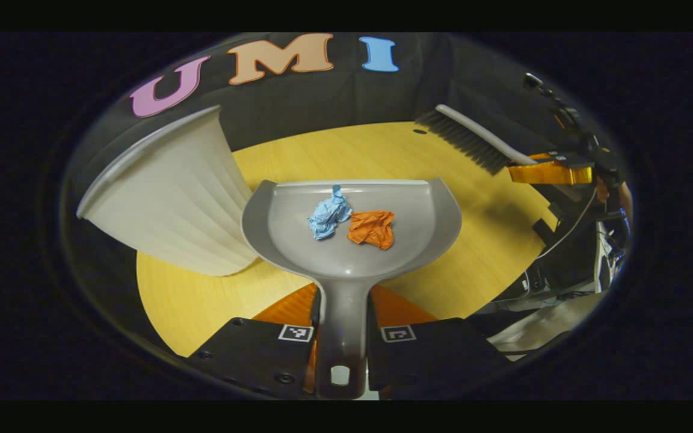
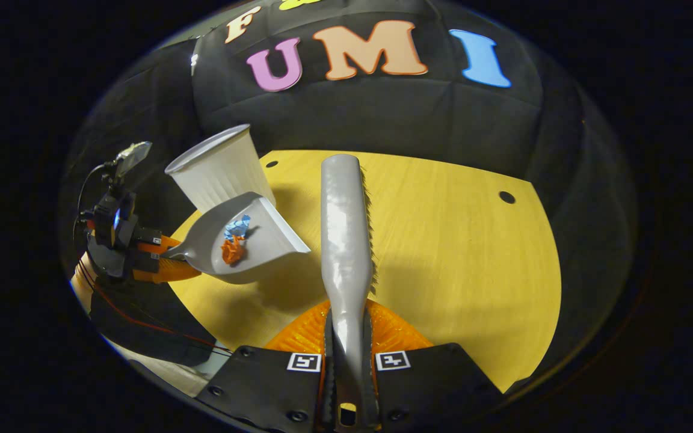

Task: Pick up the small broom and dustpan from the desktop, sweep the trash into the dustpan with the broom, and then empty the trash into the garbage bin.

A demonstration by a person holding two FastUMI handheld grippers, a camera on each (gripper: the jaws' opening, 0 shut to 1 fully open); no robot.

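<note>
In the left gripper view, the left gripper (image 1: pixel 341 337) has both fingers pressed on the handle of the grey dustpan (image 1: pixel 352 240), which is held above the round wooden table (image 1: pixel 491 240). Inside the dustpan lie a blue paper ball (image 1: pixel 328 215) and an orange paper ball (image 1: pixel 372 228), touching each other. Just left of the dustpan stands the white garbage bin (image 1: pixel 172 192). In the right gripper view, the right gripper (image 2: pixel 346 361) clamps the handle of the broom (image 2: pixel 345 234), right of the dustpan.

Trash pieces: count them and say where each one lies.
2. The blue paper wad and the orange paper wad lie side by side in the dustpan, beside the garbage bin. More could be hidden.
</note>
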